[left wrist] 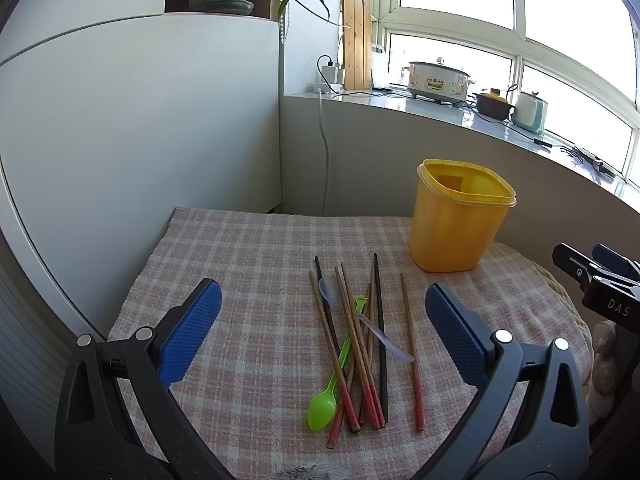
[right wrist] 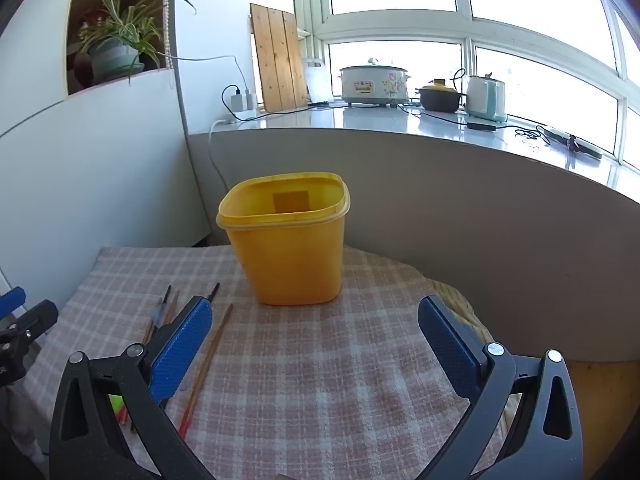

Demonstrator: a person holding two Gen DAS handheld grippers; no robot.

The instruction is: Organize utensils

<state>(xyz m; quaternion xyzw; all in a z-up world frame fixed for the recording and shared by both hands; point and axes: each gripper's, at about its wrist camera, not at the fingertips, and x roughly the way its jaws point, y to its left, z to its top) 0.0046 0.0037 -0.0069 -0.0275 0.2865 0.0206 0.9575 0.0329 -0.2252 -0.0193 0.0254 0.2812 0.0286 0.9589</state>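
A loose pile of wooden chopsticks (left wrist: pixel 356 344) with red ends lies on the checked cloth (left wrist: pixel 248 264). A green plastic spoon (left wrist: pixel 332 384) and a clear plastic spoon (left wrist: pixel 360 316) lie among them. An empty yellow tub (left wrist: pixel 460 216) stands upright behind and to the right of the pile. My left gripper (left wrist: pixel 324 312) is open above the pile, touching nothing. My right gripper (right wrist: pixel 316 320) is open and empty in front of the yellow tub (right wrist: pixel 288 240). One chopstick (right wrist: pixel 208 364) lies beside its left finger. The rest of the pile is partly hidden behind that finger.
A white cabinet wall (left wrist: pixel 140 120) rises left of the table. A grey ledge (right wrist: pixel 400 168) runs behind it, carrying a cooker (right wrist: pixel 374 84), a dark pot (right wrist: pixel 440 98), a kettle (right wrist: pixel 486 98) and cables. The cloth's right edge drops off near the wooden table edge (right wrist: pixel 472 312).
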